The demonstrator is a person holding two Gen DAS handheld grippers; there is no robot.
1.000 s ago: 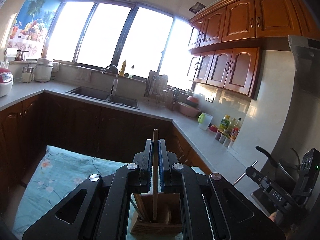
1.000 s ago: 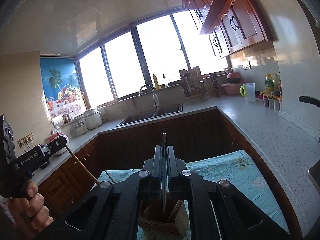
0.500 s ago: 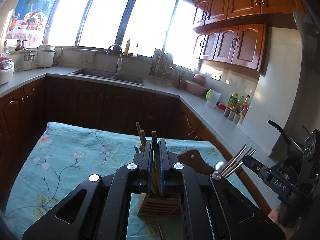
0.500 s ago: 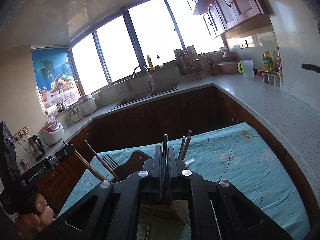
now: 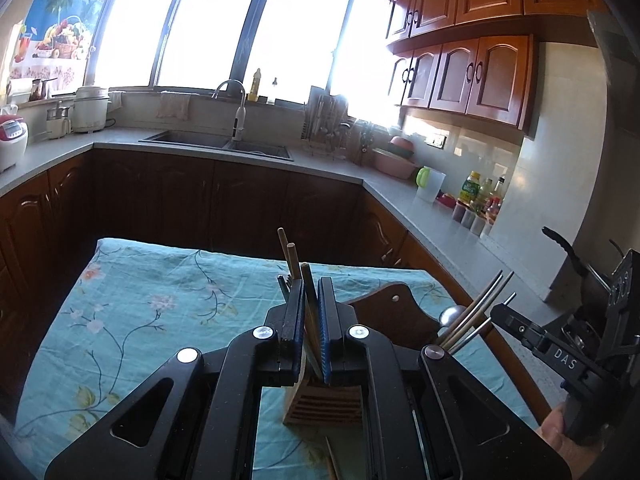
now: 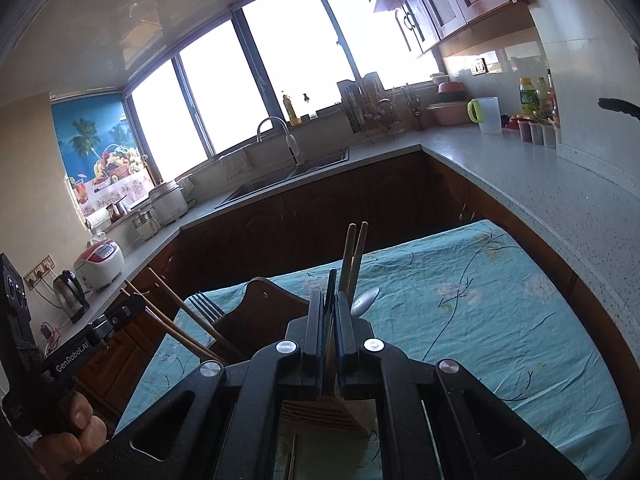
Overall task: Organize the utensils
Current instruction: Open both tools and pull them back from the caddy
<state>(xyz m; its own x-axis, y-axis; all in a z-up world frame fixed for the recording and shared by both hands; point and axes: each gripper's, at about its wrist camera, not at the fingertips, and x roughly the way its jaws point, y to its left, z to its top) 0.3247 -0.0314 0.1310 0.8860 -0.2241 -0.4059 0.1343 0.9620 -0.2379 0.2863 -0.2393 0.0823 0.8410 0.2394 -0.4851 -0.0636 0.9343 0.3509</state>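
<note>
Two tools, both clamped: left tool [image 5: 311, 320] on wooden chopstick [image 5: 309, 300], right tool [image 6: 329, 320] on dark utensil [image 6: 330, 292]. Lowering into holder [image 5: 324, 404]; next, seat tips w/ slots, then release.

We carried two matching handheld grippers: the left gripper [image 5: 311, 320] and the right gripper [image 6: 330, 320] were glossy black plastic, each with angular arms, triangular cut-outs and round silver screw heads. The left one's finger pads [image 5: 325, 336] were blue and ribbed. White lettering read "GenRobot.AI" on one and "DAS" on the other.
</note>
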